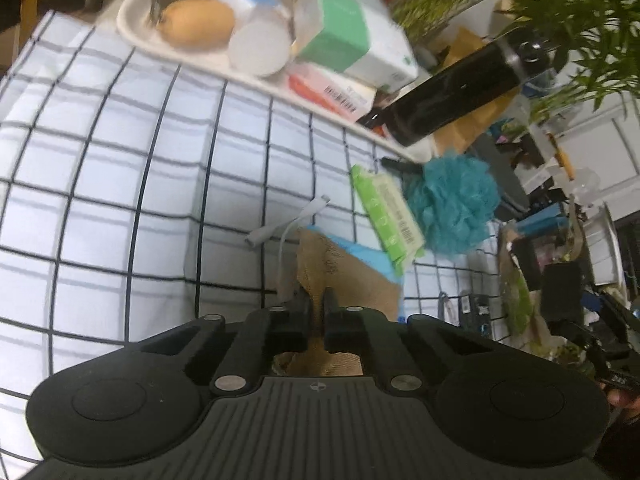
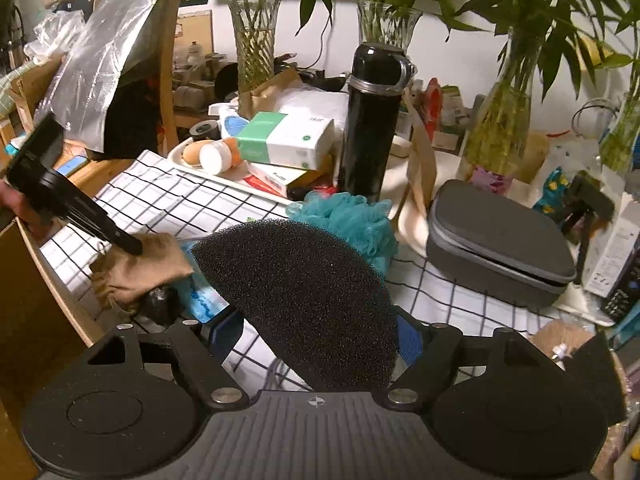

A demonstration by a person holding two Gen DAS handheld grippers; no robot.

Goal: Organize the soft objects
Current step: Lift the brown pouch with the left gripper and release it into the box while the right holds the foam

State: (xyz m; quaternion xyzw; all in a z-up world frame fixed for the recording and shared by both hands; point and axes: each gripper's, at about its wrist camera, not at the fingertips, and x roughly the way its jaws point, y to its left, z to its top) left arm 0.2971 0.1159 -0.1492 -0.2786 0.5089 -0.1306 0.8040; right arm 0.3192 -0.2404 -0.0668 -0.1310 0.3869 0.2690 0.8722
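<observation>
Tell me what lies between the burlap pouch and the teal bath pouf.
In the left wrist view, a green wet-wipes pack lies between the burlap pouch and the teal bath pouf.

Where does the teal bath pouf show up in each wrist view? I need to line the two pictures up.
Left wrist view: the teal bath pouf sits right of centre on the checked cloth, touching the green wipes pack.
Right wrist view: the pouf is at centre, partly hidden behind the black sponge in the right hand-held gripper.
Shared landmark: the black flask just beyond the pouf.
</observation>
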